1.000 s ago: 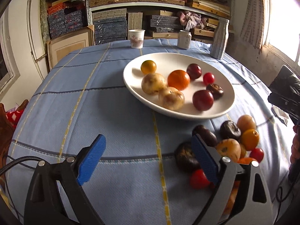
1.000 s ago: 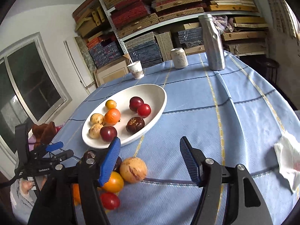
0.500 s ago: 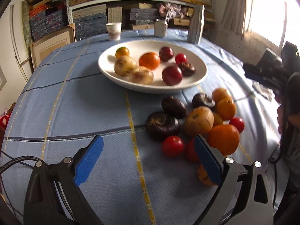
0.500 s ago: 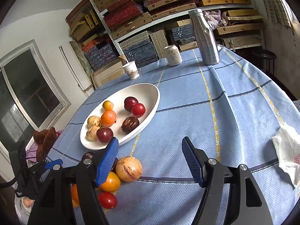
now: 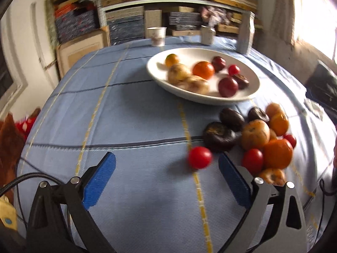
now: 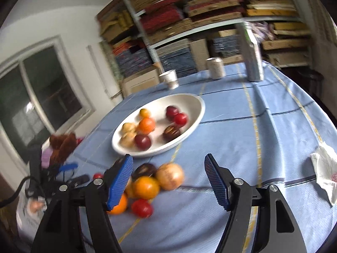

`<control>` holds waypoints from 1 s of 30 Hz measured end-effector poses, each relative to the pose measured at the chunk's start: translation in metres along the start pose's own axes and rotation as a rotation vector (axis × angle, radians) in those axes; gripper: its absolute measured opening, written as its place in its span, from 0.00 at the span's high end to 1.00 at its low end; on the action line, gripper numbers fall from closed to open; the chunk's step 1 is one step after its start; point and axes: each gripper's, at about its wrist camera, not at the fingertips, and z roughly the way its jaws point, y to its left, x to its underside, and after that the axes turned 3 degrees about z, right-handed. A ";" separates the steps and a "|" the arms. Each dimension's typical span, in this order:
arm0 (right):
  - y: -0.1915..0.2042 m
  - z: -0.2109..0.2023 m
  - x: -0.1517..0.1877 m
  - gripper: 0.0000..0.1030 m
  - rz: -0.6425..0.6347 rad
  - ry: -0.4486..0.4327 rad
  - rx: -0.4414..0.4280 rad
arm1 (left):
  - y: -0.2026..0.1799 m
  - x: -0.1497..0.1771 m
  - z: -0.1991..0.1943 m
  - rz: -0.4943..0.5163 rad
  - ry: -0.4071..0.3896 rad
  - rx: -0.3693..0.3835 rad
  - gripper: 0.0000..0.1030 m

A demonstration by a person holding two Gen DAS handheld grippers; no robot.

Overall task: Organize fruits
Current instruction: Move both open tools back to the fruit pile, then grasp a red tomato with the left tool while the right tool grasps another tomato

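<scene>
White napkin [image 6: 324, 175] R view only | L tool [image 5: 166, 175] apart | R tool [image 6: 168, 177] apart

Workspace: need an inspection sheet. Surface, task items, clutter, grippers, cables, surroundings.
Surface: round table under a blue checked tablecloth, flat.
Job's things: white bowl holds eight fruits; loose fruit pile on the cloth beside it; one red tomato sits apart from the pile.
Clutter: paper cup, can, metal bottle at the far edge; crumpled tissue.
Grippers: left gripper open, empty; right gripper open, empty.
Cables: black cable beside the left gripper.
Surroundings: shelves stacked with boxes; window.
</scene>
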 end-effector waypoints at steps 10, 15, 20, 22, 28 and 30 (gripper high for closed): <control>0.002 0.001 0.004 0.31 0.012 0.030 -0.009 | -0.005 -0.005 0.027 0.000 0.092 0.107 0.45; 0.007 0.002 0.005 0.31 -0.006 0.044 -0.014 | -0.018 -0.006 0.031 0.053 0.095 0.119 0.54; 0.020 0.001 0.011 0.31 -0.054 0.089 -0.012 | -0.016 -0.008 0.035 0.041 0.109 0.174 0.65; 0.027 0.000 0.015 0.31 -0.079 0.113 -0.005 | -0.014 -0.010 0.038 0.030 0.109 0.190 0.67; 0.044 0.004 0.033 0.41 -0.158 0.222 0.047 | -0.012 -0.011 0.037 0.012 0.091 0.199 0.74; 0.045 0.008 0.037 0.42 -0.167 0.247 0.064 | -0.010 -0.012 0.038 0.001 0.091 0.203 0.74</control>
